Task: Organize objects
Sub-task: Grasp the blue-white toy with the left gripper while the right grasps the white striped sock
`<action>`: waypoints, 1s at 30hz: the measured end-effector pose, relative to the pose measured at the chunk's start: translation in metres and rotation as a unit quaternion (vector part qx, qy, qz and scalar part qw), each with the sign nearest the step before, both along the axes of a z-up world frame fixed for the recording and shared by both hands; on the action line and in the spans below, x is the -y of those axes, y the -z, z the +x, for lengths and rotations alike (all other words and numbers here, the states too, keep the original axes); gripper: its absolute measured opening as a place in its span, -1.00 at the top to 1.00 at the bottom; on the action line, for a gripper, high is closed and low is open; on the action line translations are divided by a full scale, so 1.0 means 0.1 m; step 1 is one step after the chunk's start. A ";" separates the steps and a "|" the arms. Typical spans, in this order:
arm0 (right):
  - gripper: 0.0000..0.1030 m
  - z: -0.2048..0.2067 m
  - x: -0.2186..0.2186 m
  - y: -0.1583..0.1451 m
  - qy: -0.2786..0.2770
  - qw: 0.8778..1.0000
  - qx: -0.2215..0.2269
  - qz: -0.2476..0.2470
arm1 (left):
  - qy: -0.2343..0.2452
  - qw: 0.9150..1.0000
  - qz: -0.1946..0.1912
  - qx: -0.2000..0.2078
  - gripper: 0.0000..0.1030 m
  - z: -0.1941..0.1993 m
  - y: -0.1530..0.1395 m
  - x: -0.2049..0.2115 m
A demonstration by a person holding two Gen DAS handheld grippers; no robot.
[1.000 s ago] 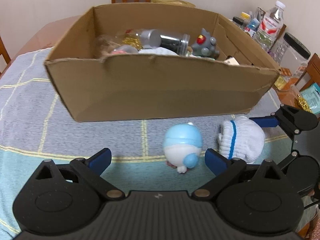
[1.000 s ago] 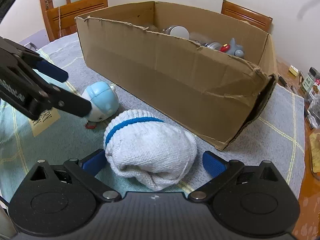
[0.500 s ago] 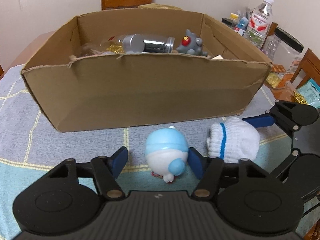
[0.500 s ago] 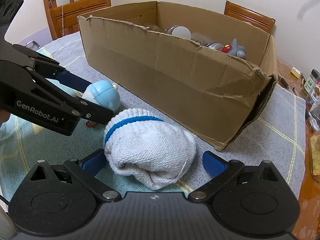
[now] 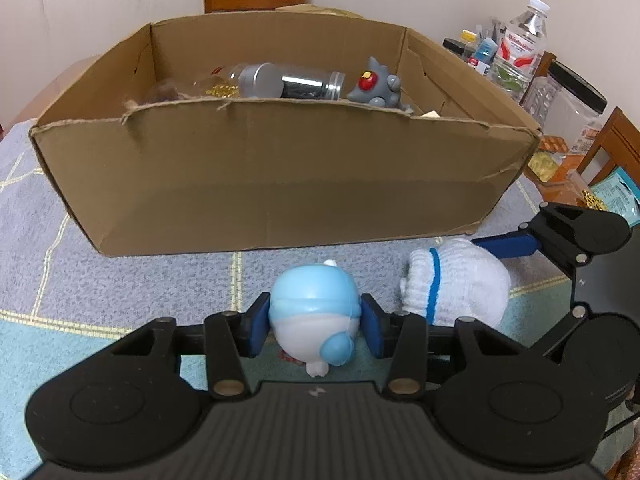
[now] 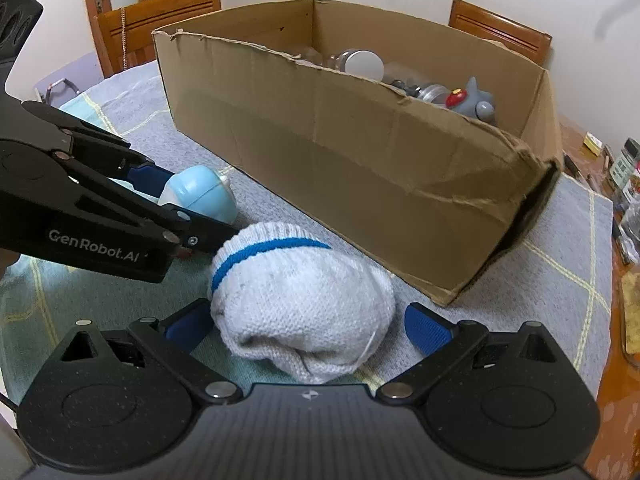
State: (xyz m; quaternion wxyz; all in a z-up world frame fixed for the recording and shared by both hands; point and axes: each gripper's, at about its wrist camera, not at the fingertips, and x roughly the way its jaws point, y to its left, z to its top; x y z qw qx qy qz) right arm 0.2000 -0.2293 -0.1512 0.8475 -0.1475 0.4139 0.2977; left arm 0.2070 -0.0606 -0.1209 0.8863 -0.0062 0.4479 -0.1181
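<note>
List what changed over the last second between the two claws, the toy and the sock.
The left claw closed its wide-open jaws onto the round blue-and-white toy figure and now grips it. The right claw stayed open around the rolled white sock with a blue stripe. Sock and brown cardboard box kept their places.

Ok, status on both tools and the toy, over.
Left tool shut on the blue toy, toy on the cloth. Right tool open around the rolled sock. Box straight ahead, its near wall in the way.
</note>
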 end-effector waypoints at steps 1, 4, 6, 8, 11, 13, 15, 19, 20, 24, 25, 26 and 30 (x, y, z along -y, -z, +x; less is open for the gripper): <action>-0.99 0.01 -0.01 0.00 -0.003 1.000 0.000 -0.001 | -0.002 1.000 0.000 -0.002 0.12 0.00 0.00 -0.02; -0.87 0.05 -0.06 -0.02 -0.011 1.000 0.002 -0.002 | 0.001 1.000 0.005 -0.005 0.12 0.00 -0.02 -0.05; -0.84 0.06 -0.06 -0.03 -0.011 1.000 0.000 -0.004 | 0.003 1.000 0.005 -0.007 0.12 -0.01 -0.03 -0.07; -0.80 0.07 -0.04 -0.04 -0.008 1.000 -0.003 -0.004 | 0.005 1.000 0.005 -0.009 0.12 -0.01 -0.03 -0.07; -0.74 0.09 -0.05 -0.07 0.000 1.000 -0.012 -0.006 | 0.010 1.000 0.007 -0.013 0.12 -0.01 -0.04 -0.07; -0.71 0.04 -0.05 -0.12 0.006 1.000 -0.016 -0.008 | 0.016 1.000 0.007 -0.015 0.13 -0.01 -0.07 -0.08; -0.69 0.03 -0.05 -0.17 0.013 1.000 -0.021 -0.008 | 0.022 1.000 0.009 -0.015 0.13 0.00 -0.10 -0.09; -0.68 0.05 -0.08 -0.27 0.023 0.999 -0.030 0.001 | 0.039 0.999 0.012 -0.017 0.13 0.00 -0.19 -0.12; -0.68 0.08 -0.12 -0.28 0.024 0.999 -0.032 0.002 | 0.042 0.999 0.012 -0.019 0.13 0.00 -0.23 -0.13; -0.67 0.05 -0.08 -0.44 0.035 0.999 -0.037 0.003 | 0.058 0.998 0.006 -0.022 0.13 0.00 -0.41 -0.19; -0.67 0.07 -0.12 -0.47 0.037 0.999 -0.038 0.004 | 0.064 0.998 0.006 -0.022 0.13 -0.01 -0.47 -0.20; -0.67 0.06 -0.11 -0.54 0.038 0.999 -0.037 0.005 | 0.069 0.997 0.006 -0.019 0.13 -0.01 -0.52 -0.20; -0.68 0.01 -0.12 -0.81 0.036 0.999 -0.020 0.013 | 0.088 0.996 0.004 0.004 0.13 0.00 -0.83 -0.27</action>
